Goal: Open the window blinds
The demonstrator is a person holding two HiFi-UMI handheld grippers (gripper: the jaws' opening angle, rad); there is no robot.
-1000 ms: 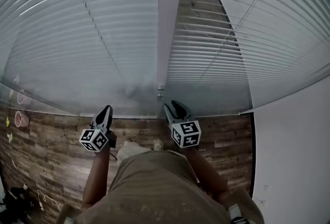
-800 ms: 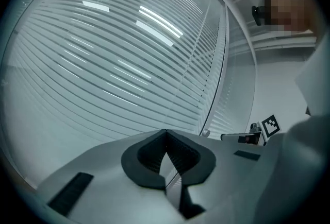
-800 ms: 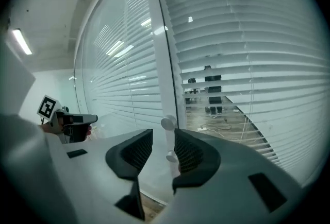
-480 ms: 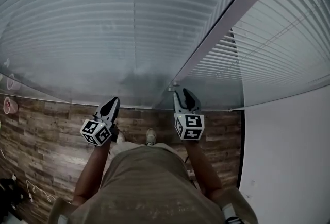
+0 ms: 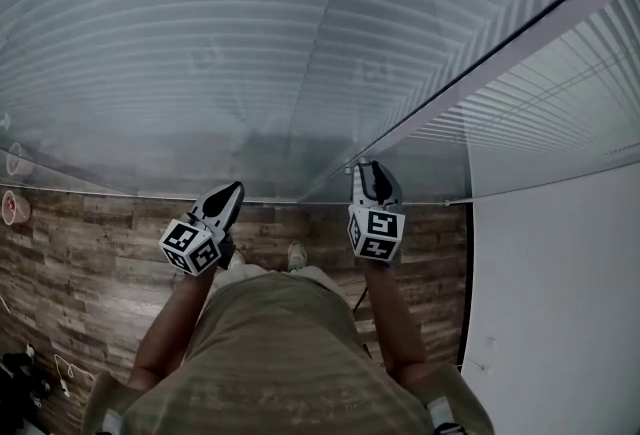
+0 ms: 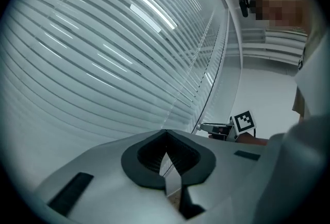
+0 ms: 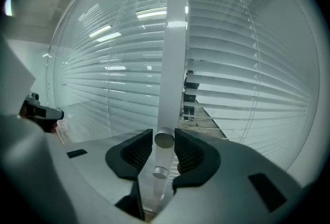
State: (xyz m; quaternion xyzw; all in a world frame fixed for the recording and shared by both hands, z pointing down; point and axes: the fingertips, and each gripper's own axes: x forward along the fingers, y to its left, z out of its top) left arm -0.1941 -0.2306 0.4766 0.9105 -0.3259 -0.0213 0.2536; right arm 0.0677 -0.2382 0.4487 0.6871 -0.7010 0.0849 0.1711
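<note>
The left gripper (image 5: 234, 191) has its jaws clenched together with nothing between them; it is held near the lower edge of the left blind (image 5: 200, 43), whose slats lie closed. The right gripper (image 5: 371, 171) has its jaws clamped on the round lower end of the clear tilt wand (image 7: 161, 166); the pads meet the wand on both sides. The wand hangs just in front of the white mullion (image 5: 520, 33), between the two blinds. The right blind (image 7: 247, 79) has its slats partly tilted near the mullion; an outside surface shows through the gaps. The wood-pattern floor (image 5: 80, 263) lies below both grippers; a white wall (image 5: 560, 303) stands at the right.
</note>
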